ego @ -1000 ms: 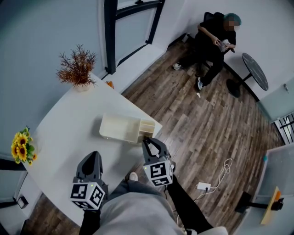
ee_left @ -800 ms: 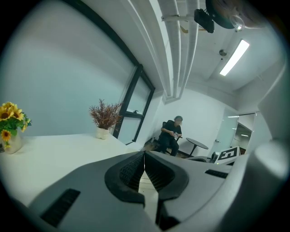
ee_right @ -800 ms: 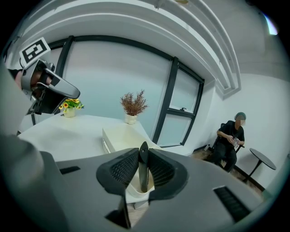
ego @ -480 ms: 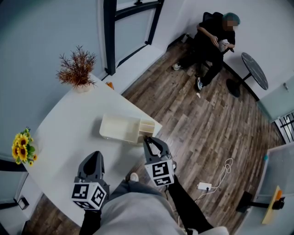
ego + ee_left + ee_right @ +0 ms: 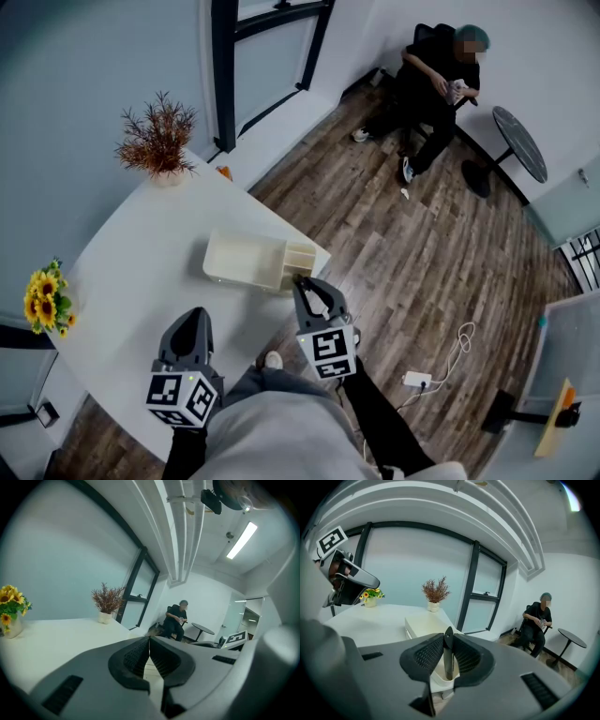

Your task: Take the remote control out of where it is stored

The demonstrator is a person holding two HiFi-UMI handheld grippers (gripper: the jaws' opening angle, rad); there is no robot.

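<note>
Right gripper view: slim dark remote control (image 5: pixel 448 660) standing upright between the jaws of the right gripper (image 5: pixel 304 285), both ribbed pads closed onto its flat sides, lower end down inside a small end compartment of the cream plastic storage box (image 5: pixel 421 623). Upper tip of the remote level with the jaw tips. Box resting on the white table (image 5: pixel 141 272), its compartment end at the table edge.

Left gripper (image 5: pixel 192 317) held over the table near the wearer, well apart from the box, jaws pressed together with nothing between them.

Count: one remote control, one storage box, two grippers. On the table besides: one pot of dried reddish twigs (image 5: pixel 157 141), one bunch of yellow sunflowers (image 5: pixel 42 298). Across the wooden floor: one seated person (image 5: pixel 436 80) beside one round dark side table (image 5: pixel 520 145).
</note>
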